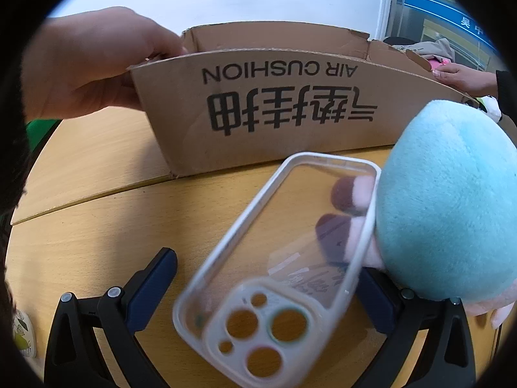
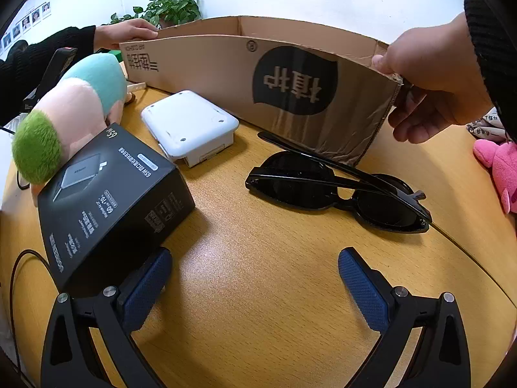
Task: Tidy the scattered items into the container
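Note:
A cardboard box (image 1: 258, 103) printed "AIR CUSHION" stands on the wooden table; two bare hands hold its ends. It also shows in the right wrist view (image 2: 226, 74). My left gripper (image 1: 268, 278) is open, and a clear phone case (image 1: 278, 268) lies tilted between its fingers, resting against a blue and pink plush toy (image 1: 452, 200). My right gripper (image 2: 255, 274) is open and empty above the table. Ahead of it lie black sunglasses (image 2: 336, 187), a white device (image 2: 190, 126) and a black charger box (image 2: 113, 200). The plush (image 2: 77, 110) is at the left.
A hand (image 1: 90, 64) grips the box's left end and another (image 2: 436, 84) its right end. A pink plush (image 2: 501, 168) sits at the right table edge. A black cable (image 2: 19, 265) runs at the left. A potted plant (image 2: 171, 6) stands behind the box.

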Demonstrator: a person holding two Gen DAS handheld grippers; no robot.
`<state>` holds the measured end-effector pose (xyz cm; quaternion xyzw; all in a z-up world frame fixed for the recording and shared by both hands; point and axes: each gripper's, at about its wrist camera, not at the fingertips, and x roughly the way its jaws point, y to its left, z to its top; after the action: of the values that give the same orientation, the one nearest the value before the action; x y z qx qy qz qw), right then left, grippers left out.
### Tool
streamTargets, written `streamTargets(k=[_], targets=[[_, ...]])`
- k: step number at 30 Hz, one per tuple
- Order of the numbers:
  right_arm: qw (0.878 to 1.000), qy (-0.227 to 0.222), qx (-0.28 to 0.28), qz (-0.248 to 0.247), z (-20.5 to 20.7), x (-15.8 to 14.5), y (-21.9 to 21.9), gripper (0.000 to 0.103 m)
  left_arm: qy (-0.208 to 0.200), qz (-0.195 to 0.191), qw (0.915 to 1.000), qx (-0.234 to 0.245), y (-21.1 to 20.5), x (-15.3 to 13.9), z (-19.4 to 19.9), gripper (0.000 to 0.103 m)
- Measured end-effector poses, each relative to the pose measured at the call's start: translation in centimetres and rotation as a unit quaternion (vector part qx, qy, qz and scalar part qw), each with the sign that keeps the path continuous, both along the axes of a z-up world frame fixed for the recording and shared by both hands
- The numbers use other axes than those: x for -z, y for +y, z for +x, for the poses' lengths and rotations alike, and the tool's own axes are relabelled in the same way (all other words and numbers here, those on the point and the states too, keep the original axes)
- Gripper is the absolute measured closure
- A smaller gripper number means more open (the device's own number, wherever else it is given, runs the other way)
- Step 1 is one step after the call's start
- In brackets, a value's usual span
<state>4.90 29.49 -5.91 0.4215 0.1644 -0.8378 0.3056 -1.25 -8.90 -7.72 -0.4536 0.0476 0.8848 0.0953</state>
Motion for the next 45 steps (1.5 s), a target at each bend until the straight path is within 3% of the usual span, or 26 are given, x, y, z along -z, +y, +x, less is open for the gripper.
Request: streamTargets(k=[45], targets=[[1.000, 0.000, 0.007, -0.001, 0.22, 0.37, -0.03, 0.000, 0.001, 0.000, 1.0000, 0.007, 0.39, -0.11, 0.53, 0.000]])
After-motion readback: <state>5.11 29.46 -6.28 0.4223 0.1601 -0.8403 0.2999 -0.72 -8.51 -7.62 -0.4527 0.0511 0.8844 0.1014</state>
